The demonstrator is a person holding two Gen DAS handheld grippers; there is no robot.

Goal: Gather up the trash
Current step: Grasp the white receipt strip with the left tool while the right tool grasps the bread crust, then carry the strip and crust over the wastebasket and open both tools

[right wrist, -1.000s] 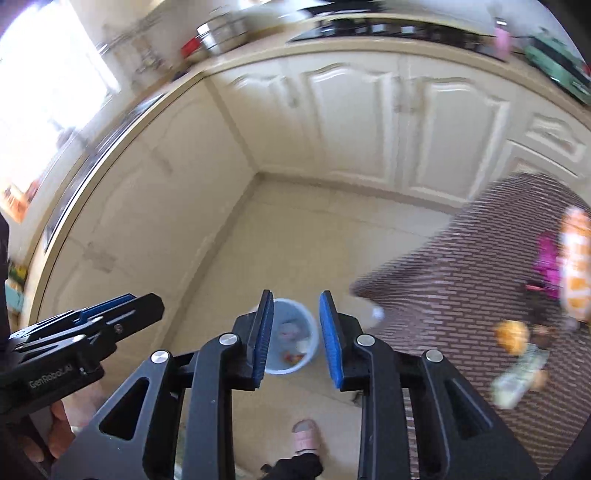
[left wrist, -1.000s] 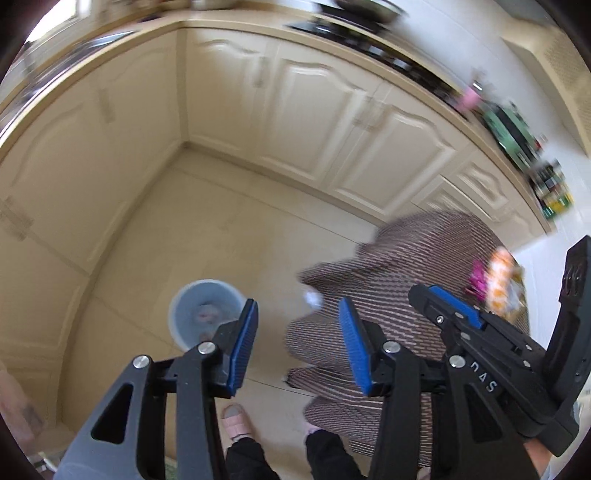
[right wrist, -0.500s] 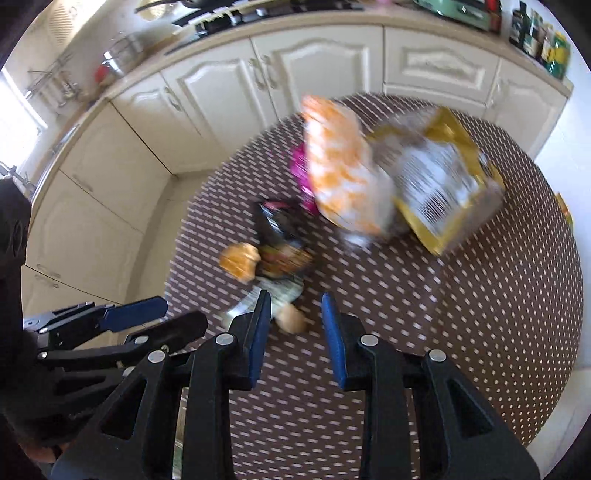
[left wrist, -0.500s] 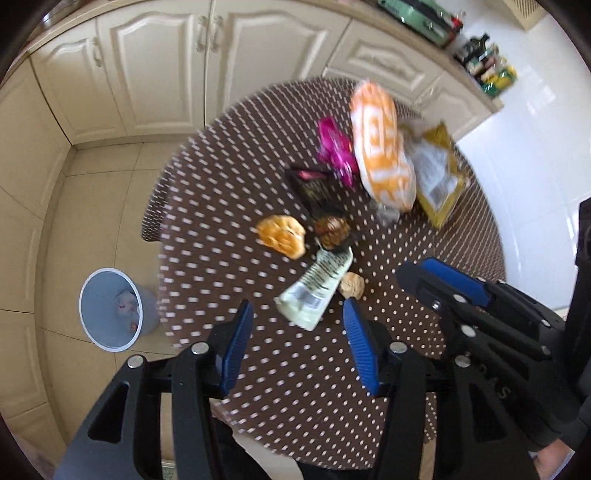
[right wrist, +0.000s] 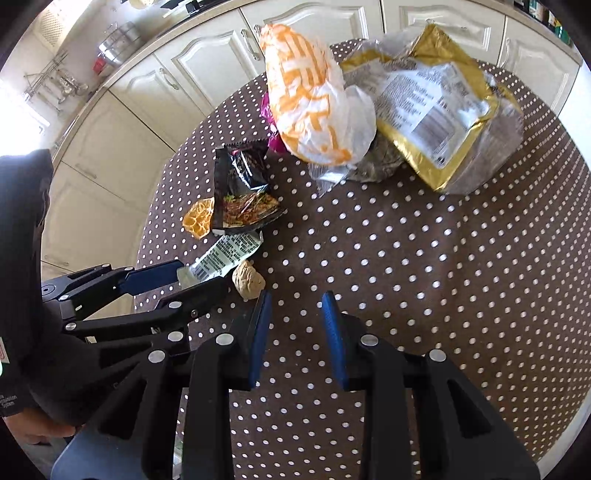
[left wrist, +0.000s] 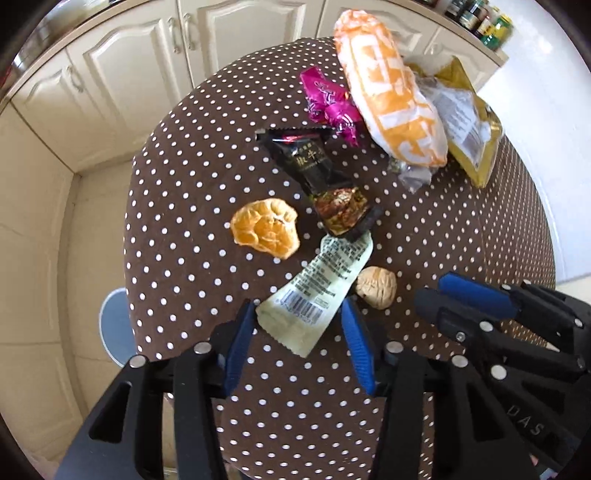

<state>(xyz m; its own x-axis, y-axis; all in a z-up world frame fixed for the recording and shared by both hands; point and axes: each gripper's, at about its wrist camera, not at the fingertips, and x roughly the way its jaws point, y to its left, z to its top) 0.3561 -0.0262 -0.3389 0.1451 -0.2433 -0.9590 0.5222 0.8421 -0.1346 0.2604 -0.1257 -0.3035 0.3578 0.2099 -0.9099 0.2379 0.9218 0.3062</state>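
Trash lies on a round table with a brown polka-dot cloth [left wrist: 192, 206]: a pale green wrapper with a barcode [left wrist: 314, 295], a walnut shell [left wrist: 376, 287], orange peel [left wrist: 266, 229], a black snack wrapper [left wrist: 321, 173], pink wrappers [left wrist: 328, 103], an orange-and-white bag [left wrist: 388, 88] and a gold packet [left wrist: 465, 122]. My left gripper [left wrist: 299, 332] is open, its jaws on either side of the green wrapper's near end. My right gripper [right wrist: 295, 314] is open and empty over bare cloth, just right of the walnut shell [right wrist: 248, 282].
A light blue trash bin [left wrist: 114, 332] stands on the tiled floor left of the table, partly hidden by its edge. Cream kitchen cabinets [left wrist: 147, 55] run behind the table. Jars stand on the counter at the back right [left wrist: 480, 18].
Both grippers have swung from over the bin on the floor to the table. The left one has closed in on the green wrapper; the right one has come down near the walnut shell.
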